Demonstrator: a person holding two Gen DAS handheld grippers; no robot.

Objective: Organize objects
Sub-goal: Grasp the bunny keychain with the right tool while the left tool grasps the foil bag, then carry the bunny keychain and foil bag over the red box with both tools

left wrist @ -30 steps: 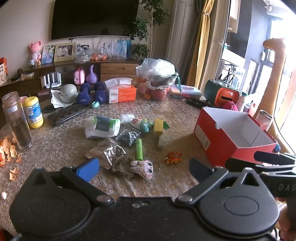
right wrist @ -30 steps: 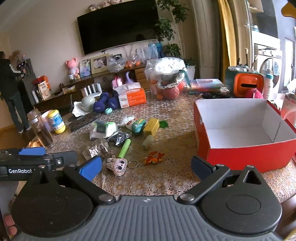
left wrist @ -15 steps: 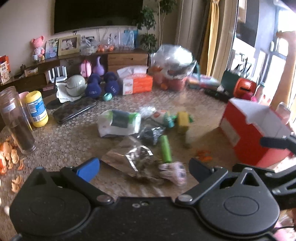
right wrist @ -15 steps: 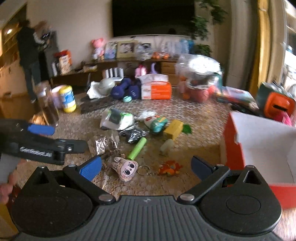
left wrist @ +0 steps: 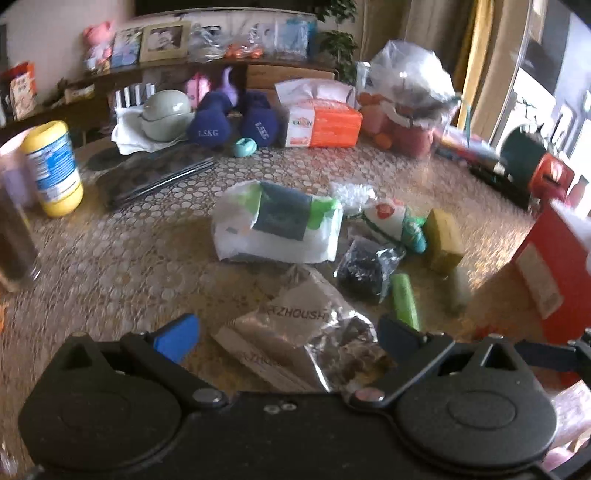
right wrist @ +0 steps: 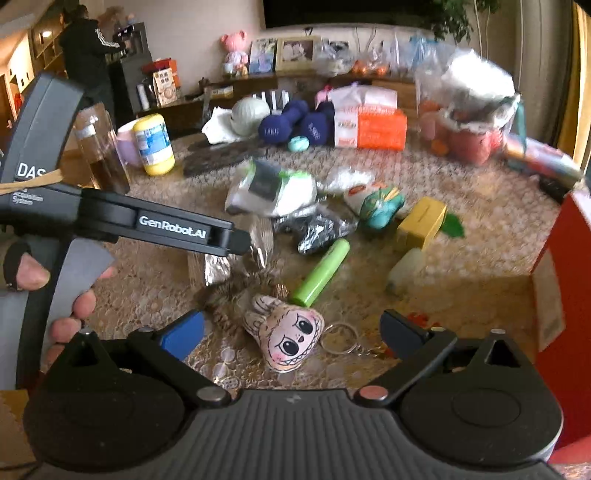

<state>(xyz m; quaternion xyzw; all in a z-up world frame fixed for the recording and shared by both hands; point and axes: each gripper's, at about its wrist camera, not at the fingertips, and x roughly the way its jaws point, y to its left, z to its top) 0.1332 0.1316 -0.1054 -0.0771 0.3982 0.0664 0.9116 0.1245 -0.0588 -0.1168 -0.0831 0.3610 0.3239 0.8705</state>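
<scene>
Both your grippers are spread wide: your left gripper (left wrist: 286, 334) hovers over the silver foil packet (left wrist: 291, 332), your right gripper (right wrist: 291, 334) over the doll-face keychain (right wrist: 286, 338). A green tube (right wrist: 320, 272) lies at one o'clock from the keychain.

Patterned table (left wrist: 140, 258): foil packet (left wrist: 295, 332), green tube (right wrist: 320, 272), doll keychain (right wrist: 286, 334), red box (left wrist: 554, 266).

Behind the patterned tabletop (left wrist: 122, 266), a low dark wooden sideboard (right wrist: 255, 83) stands against a pale cream wall (right wrist: 207, 22) under a black flat screen (right wrist: 332, 13), with yellow curtains (left wrist: 469, 48) beside bright daylit windows (left wrist: 535, 81).
</scene>
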